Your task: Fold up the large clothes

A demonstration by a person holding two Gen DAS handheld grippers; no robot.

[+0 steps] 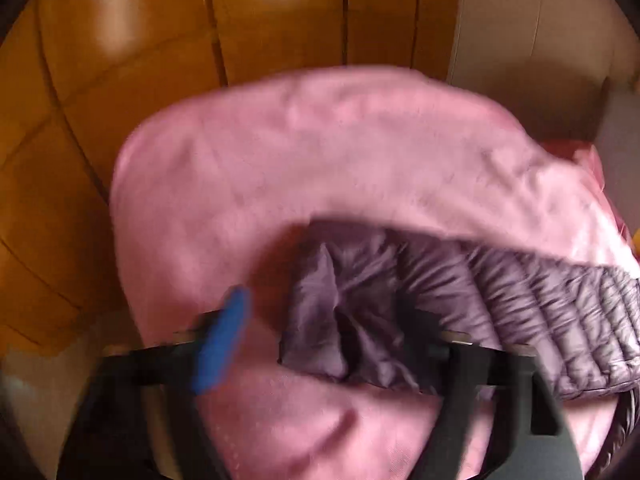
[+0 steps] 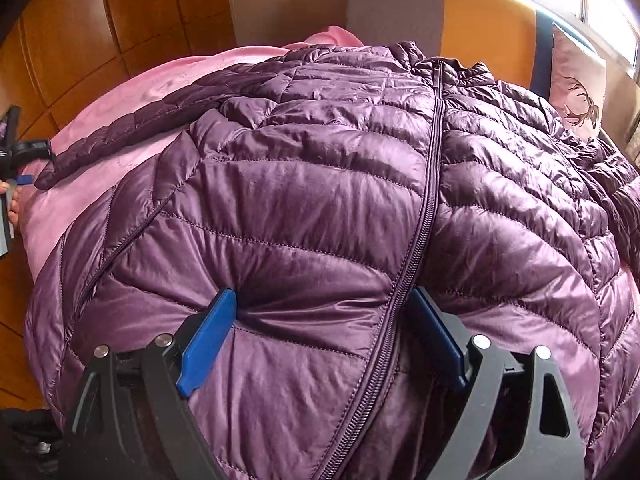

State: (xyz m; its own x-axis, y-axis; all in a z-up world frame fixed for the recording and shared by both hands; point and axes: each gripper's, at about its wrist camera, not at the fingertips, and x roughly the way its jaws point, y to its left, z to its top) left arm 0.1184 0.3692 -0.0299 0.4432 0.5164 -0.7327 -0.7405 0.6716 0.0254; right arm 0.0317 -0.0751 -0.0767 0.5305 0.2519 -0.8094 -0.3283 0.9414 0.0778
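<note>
The right gripper (image 2: 320,336) spread its fingers wide on the glossy quilted purple jacket (image 2: 320,184), while the left gripper's (image 1: 324,332) wide fingers straddled its crumpled cuff on the fuzzy pink blanket (image 1: 280,152).

A glossy purple quilted jacket (image 2: 320,200) with a matching purple zipper (image 2: 424,216) is lying across a plain pink blanket (image 2: 132,92), orange-brown wood flooring (image 2: 72,32) is showing at upper left, and blue pads (image 2: 208,336) are tipping the black gripper fingers at bottom.
</note>
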